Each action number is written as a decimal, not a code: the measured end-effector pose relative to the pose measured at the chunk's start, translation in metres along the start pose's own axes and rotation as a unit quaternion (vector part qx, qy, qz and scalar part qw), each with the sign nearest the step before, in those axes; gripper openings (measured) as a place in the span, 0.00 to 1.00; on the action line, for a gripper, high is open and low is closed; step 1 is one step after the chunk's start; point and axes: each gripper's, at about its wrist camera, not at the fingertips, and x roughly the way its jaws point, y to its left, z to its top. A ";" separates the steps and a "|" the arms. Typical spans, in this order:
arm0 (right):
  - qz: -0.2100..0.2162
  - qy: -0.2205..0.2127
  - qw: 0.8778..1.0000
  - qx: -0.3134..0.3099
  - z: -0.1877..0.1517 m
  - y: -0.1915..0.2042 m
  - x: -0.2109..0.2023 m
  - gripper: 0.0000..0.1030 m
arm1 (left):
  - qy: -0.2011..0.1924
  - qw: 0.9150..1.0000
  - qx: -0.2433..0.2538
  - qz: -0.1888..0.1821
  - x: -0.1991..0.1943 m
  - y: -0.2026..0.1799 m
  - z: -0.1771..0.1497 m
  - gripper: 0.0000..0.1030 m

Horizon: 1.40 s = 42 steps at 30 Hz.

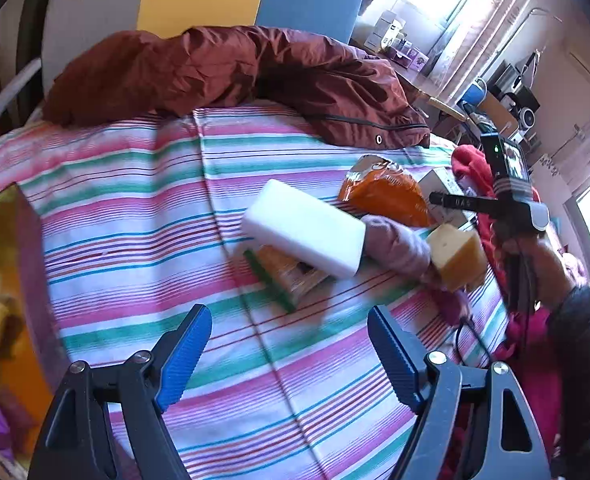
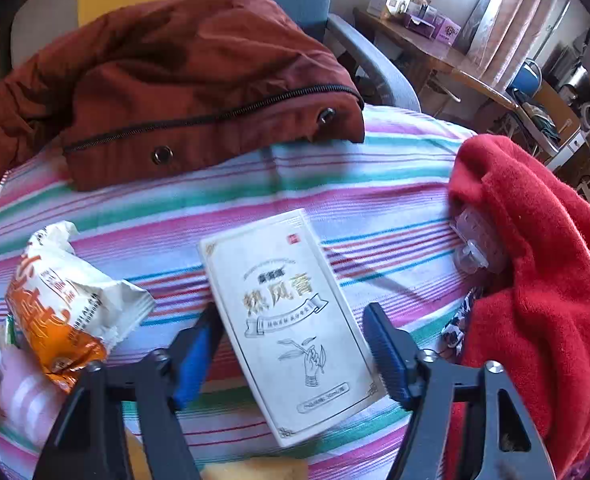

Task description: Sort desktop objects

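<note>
We find the right hand-held gripper point(image 2: 291, 344) spread astride the white box point(image 2: 291, 324), pads not pressing, near the striped bed's point(image 2: 335, 184) right edge; the left hand-held gripper point(image 1: 291, 344) spread, empty.

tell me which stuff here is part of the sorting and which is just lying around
To sort: white box between the right gripper jaws, orange snack packet, white foam block, yellow sponge, green-edged scrub pad.

Lying about: rust-brown jacket, red fleece, striped cloth underneath, far desk clutter.
</note>
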 end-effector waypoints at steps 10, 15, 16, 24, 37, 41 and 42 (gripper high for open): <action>0.006 0.005 1.000 -0.012 -0.001 0.008 -0.004 0.50 | 0.065 0.988 -0.113 -0.079 0.047 0.001 0.037 0.78; 0.007 0.007 1.000 -0.015 0.000 0.010 -0.005 0.50 | 0.100 0.974 -0.186 -0.084 0.075 0.007 0.056 0.78; 0.007 0.008 1.000 -0.015 0.000 0.010 -0.006 0.50 | 0.100 0.974 -0.190 -0.078 0.078 0.007 0.060 0.78; 0.013 0.016 1.000 -0.019 0.000 0.013 -0.006 0.50 | 0.132 0.976 -0.175 -0.005 0.107 -0.004 0.090 0.78; 0.018 0.020 0.999 -0.039 -0.002 0.021 -0.008 0.50 | 0.157 0.976 -0.137 0.057 0.138 -0.020 0.105 0.80; 0.022 0.017 0.999 -0.041 -0.002 0.021 -0.010 0.50 | 0.138 0.983 -0.116 0.039 0.129 -0.016 0.098 0.73; 0.023 0.015 0.999 -0.041 -0.002 0.020 -0.010 0.50 | 0.134 0.984 -0.117 0.032 0.127 -0.013 0.096 0.72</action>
